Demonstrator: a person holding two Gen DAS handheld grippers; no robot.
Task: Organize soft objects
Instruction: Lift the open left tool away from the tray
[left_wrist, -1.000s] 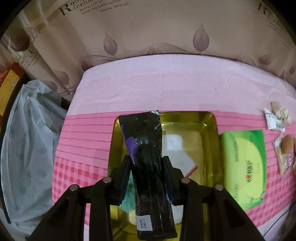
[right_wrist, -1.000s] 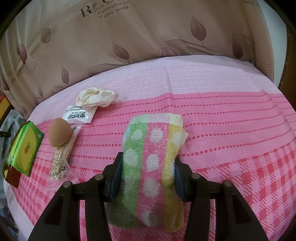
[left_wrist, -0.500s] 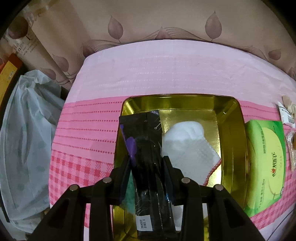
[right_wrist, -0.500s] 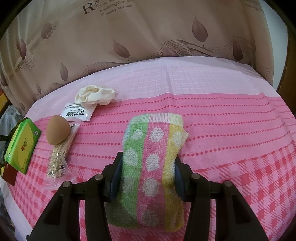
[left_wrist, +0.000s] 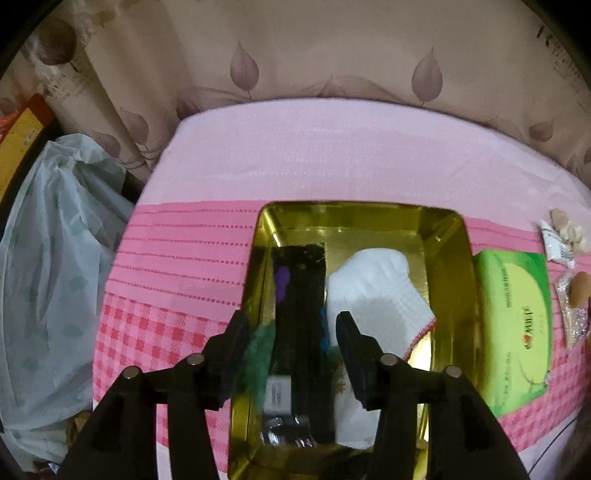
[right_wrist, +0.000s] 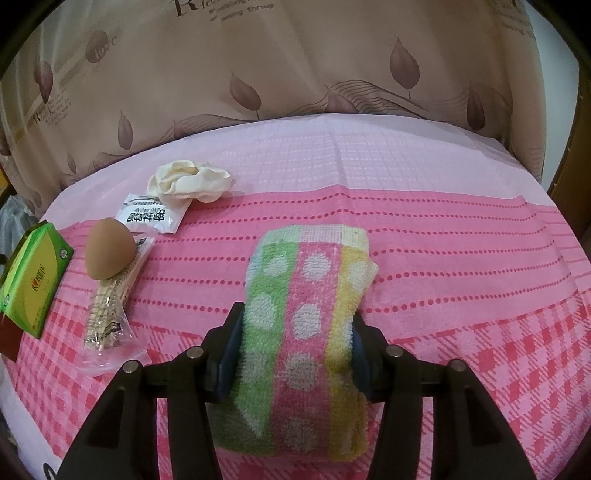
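In the left wrist view a gold metal tray (left_wrist: 448, 236) sits on the pink cloth. A black packet (left_wrist: 301, 295) with a purple mark lies in the tray's left side, next to a white folded sock (left_wrist: 376, 291). My left gripper (left_wrist: 291, 332) hovers over the tray, open, its fingers apart on either side of the packet. In the right wrist view my right gripper (right_wrist: 297, 332) is shut on a folded towel (right_wrist: 306, 295) with green, pink and yellow stripes and white dots, held above the cloth.
A green tissue pack (left_wrist: 513, 325) lies right of the tray and shows in the right wrist view (right_wrist: 31, 284). A brown egg-shaped sponge (right_wrist: 109, 253), a toothpick bag (right_wrist: 107, 314), a white sachet (right_wrist: 149, 216) and a cream scrunchie (right_wrist: 188, 181) lie left of the towel. A plastic bag (left_wrist: 48, 277) hangs off the table's left.
My left gripper moved forward over the tray and opened, letting the black packet drop into the tray beside the sock. The right gripper shifted slightly, still holding the towel.
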